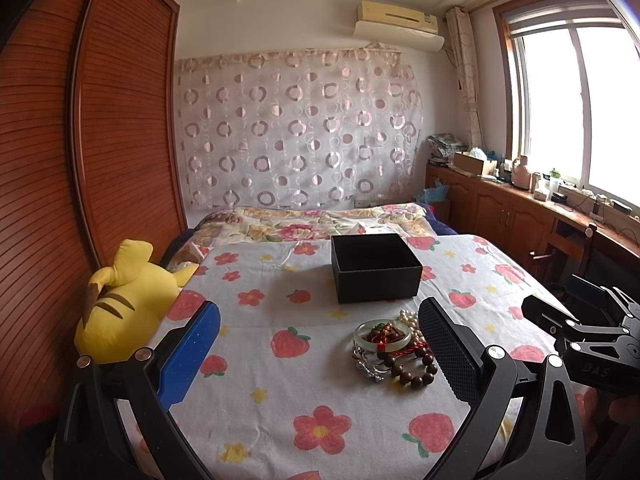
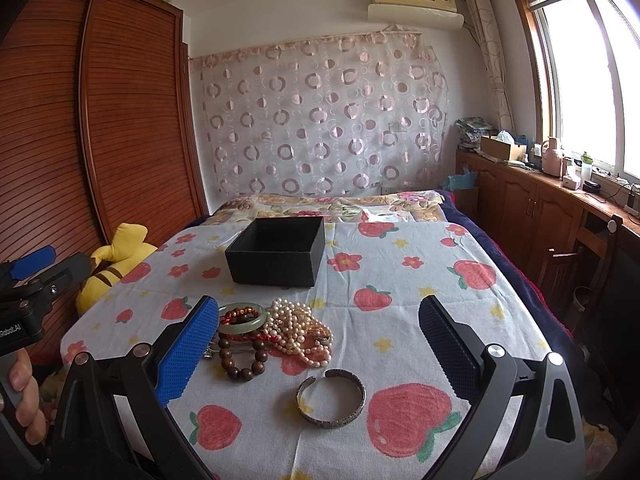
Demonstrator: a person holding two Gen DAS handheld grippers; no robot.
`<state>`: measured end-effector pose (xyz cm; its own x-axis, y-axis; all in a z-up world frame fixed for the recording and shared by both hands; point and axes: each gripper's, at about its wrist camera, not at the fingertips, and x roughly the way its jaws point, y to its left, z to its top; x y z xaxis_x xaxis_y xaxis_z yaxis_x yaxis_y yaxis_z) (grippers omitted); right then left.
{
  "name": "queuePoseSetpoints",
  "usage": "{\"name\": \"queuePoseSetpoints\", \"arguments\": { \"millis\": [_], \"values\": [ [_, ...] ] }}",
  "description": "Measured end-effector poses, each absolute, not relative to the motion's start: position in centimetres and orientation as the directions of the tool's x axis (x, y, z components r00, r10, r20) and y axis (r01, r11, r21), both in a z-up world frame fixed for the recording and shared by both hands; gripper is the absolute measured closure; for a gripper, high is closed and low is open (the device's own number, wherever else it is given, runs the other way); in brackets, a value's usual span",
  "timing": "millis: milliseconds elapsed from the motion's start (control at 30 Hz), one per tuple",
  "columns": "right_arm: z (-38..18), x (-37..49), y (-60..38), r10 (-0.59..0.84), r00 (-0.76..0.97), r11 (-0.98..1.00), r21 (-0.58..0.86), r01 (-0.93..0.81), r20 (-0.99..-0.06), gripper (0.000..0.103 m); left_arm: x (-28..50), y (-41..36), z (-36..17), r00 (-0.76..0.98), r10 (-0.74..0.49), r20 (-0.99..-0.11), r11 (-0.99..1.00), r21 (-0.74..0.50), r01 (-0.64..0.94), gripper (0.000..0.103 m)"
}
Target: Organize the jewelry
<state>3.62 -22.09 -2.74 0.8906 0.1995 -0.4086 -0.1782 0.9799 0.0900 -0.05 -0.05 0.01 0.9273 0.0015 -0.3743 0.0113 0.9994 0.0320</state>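
Nearest the right gripper [image 2: 318,344], whose jaws are spread wide and hold nothing, a silver cuff bracelet [image 2: 331,403] lies apart from the heaped jewelry: a jade bangle [image 2: 242,317], wooden bead bracelet [image 2: 240,360] and pearl strands [image 2: 298,330], all piled on the strawberry-print bedspread [image 2: 400,280]. An open black box [image 2: 276,250] is set just beyond, apparently as the destination. The left gripper [image 1: 320,350] is likewise held open and empty, the pile at its right finger. No piece appears yet boxed.
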Motion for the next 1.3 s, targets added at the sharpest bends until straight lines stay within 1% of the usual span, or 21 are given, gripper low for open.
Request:
{"name": "queuePoseSetpoints", "arguments": {
  "millis": [1300],
  "values": [
    [-2.67,3.58,-21.98,0.199,0.891,0.98,0.09,-0.178,-0.408,0.002,0.03,0.02,-0.01,0.929,0.001,-0.371,0.999,0.033,0.012,0.007]
  ]
}}
